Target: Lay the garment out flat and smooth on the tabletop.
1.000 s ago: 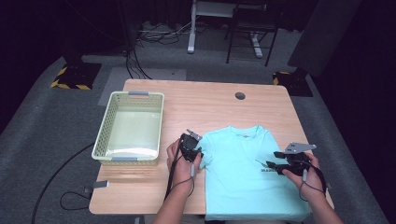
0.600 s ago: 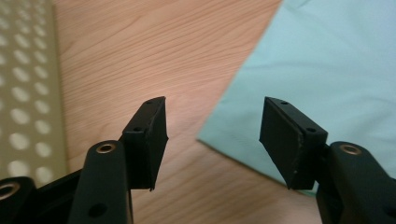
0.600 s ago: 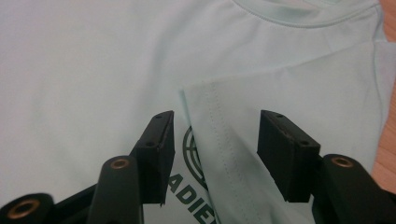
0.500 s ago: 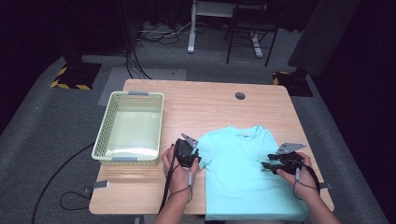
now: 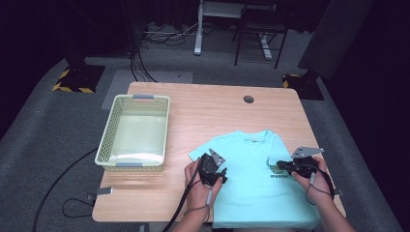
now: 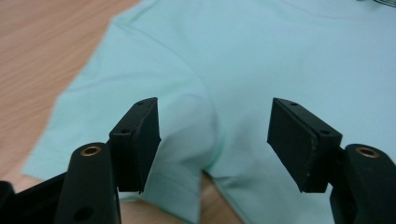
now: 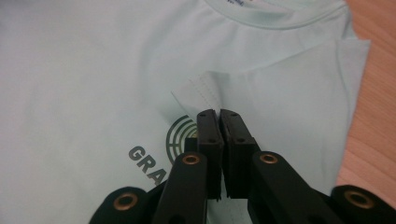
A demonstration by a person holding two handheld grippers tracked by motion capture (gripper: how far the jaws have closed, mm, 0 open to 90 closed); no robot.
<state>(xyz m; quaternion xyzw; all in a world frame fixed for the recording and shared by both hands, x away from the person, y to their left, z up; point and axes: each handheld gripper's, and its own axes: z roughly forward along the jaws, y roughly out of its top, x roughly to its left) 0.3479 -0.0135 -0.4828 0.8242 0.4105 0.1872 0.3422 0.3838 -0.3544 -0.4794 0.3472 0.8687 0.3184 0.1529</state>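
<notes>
T-shirt (image 5: 258,179): one | basket (image 5: 133,166): one | left gripper (image 6: 212,140) jaws opening, apart | right gripper (image 7: 218,122) pinching sleeve

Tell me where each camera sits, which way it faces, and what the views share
High view: above the person's side, looking forward and down at the table; hands, left gripper, right gripper.
Left gripper view: along open jaws at a sleeve.
Right gripper view: along jaws closed on a folded sleeve.
Shared: the T-shirt.
</notes>
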